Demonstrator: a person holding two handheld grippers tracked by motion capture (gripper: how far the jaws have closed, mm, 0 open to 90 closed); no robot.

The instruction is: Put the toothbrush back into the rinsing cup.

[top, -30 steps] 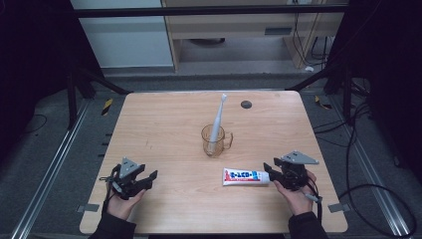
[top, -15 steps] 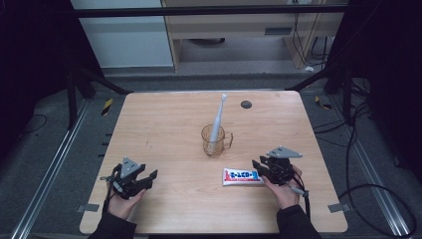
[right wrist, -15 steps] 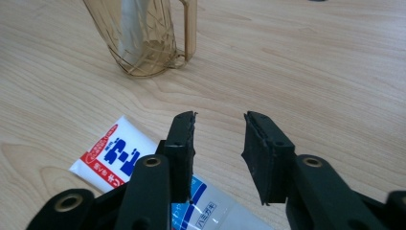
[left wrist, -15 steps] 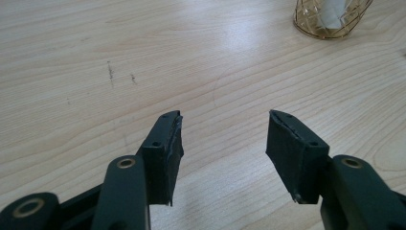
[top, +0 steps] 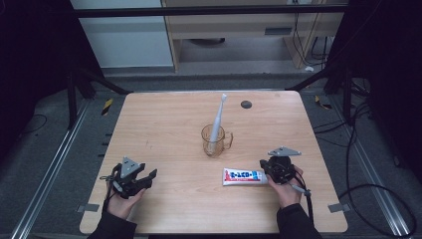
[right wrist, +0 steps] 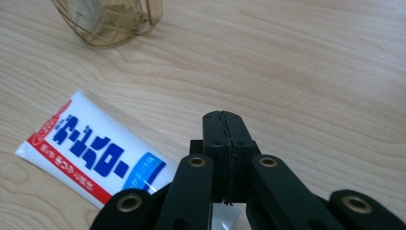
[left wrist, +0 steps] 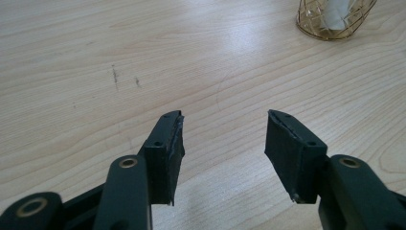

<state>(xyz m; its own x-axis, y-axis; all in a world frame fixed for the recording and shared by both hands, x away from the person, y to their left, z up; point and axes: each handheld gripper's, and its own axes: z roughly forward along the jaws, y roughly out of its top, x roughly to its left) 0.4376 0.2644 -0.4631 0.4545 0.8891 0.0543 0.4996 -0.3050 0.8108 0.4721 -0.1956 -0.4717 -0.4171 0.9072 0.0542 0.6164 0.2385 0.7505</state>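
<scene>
From where I stand, the job looks barely begun. The toothpaste tube (top: pixel 243 176) lies flat on the worktop (top: pixel 169 124), near the front edge and right of the middle, with its printed side up. Just beyond it stands the amber cup (top: pixel 215 142), and a white toothbrush (top: pixel 219 114) leans upright inside it. Tube and cup are close but not touching.

The right gripper (top: pixel 265 172) sits at the tube's right end, low over the wood. In the right gripper view its fingers (right wrist: pixel 214 139) are pressed flat together, pad to pad, with no gap that I can see. The tube runs off to the left beside and below them, not between the pads, so I would not call this a hold. Whether a lower part of the gripper rests on the tube's end, I cannot tell.

The left gripper (top: pixel 148 178) is well away at the near left. Its fingers (left wrist: pixel 165 143) stand at a middling gap and have just been narrowing a little, with only bare wood between them.

So the approach to the tube looks made, and nothing more. In my judgement, still to come are:
- a proper grip on the tube
- lifting it off the worktop
- whatever is meant for it, perhaps joining the brush in the cup
</scene>
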